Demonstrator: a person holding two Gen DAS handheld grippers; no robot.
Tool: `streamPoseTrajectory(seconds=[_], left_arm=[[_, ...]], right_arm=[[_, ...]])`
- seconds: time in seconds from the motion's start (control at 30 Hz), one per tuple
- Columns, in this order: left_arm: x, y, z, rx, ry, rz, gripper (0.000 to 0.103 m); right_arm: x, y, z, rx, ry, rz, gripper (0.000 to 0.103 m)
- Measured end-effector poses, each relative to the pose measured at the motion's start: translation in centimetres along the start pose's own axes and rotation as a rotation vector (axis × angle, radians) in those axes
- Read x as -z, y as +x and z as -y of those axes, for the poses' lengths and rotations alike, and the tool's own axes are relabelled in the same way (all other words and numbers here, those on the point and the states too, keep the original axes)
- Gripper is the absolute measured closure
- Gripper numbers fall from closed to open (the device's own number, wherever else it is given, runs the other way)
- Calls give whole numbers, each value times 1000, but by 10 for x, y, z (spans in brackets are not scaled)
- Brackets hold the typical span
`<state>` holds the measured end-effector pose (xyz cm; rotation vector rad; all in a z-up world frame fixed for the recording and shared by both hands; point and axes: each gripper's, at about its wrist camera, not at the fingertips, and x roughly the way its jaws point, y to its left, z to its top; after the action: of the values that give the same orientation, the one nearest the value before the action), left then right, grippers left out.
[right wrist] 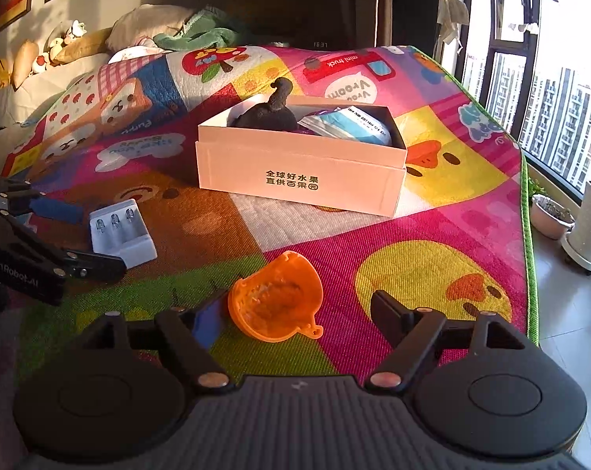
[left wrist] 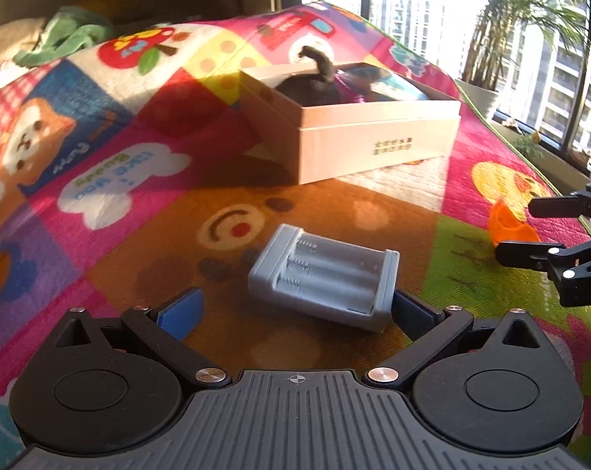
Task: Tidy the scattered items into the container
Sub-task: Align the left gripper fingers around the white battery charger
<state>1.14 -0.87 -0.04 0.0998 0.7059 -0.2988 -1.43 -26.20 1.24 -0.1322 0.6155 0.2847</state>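
**Kai:** Left gripper (left wrist: 295, 309) sits lowest and closest, fingers spread wide. Grey battery holder (left wrist: 323, 280) lies between them, skewed, one end touching or just beside the right-hand finger (left wrist: 413, 309), left-hand finger well clear of it.

**Ren:** So not pinched yet?

**Kai:** No. Nothing gripped on either side. Right gripper (right wrist: 295, 313) is also spread, with the orange funnel-shaped piece (right wrist: 276, 301) lying on its side between its fingers, closer to the left-hand one (right wrist: 209, 317). Can't tell if that one touches it.

**Ren:** Why both straddling at once?

**Kai:** My read: each hand is lined up on its own item so both can go in together. Wide spread gives clearance around odd shapes before closing.

**Ren:** Where's the container?

**Kai:** Pink-white cardboard box (right wrist: 299, 172), straight ahead of both sets of fingers, well beyond the two items, open top facing up. Already holds a dark plush-looking thing (right wrist: 272, 111) poking above the rim and a blue-white packet (right wrist: 354, 125).

**Ren:** Surface?

**Kai:** Colourful cartoon play mat (right wrist: 432, 235), soft, so items may sink or shift a bit when the fingers close.

**Ren:** Risks?

**Kai:** Holder is skewed to the left fingers, so closing could rotate it rather than clamp it square. Funnel is thin-walled and curved, likely to squirt out if pinched off-centre. Task looks roughly half done: two items in, two out.
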Motion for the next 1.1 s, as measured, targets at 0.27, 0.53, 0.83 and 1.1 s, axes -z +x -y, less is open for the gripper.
streamPoseTrajectory(seconds=[0.27,0.53,0.83,1.1], left_arm=[[3,-6,1,49,18,25,0],[-1,-1,30,177,43,19,0],[1,-12,41,141,166,53,0],[-18,12,12,127,68,53,0]], right_arm=[[-4,10,-2,-54,36,-40,47],[-2,6,-3,-49,34,-36,54],[4,1,4,-24,44,-26,40],[5,-9,7,-17,62,-4,27]])
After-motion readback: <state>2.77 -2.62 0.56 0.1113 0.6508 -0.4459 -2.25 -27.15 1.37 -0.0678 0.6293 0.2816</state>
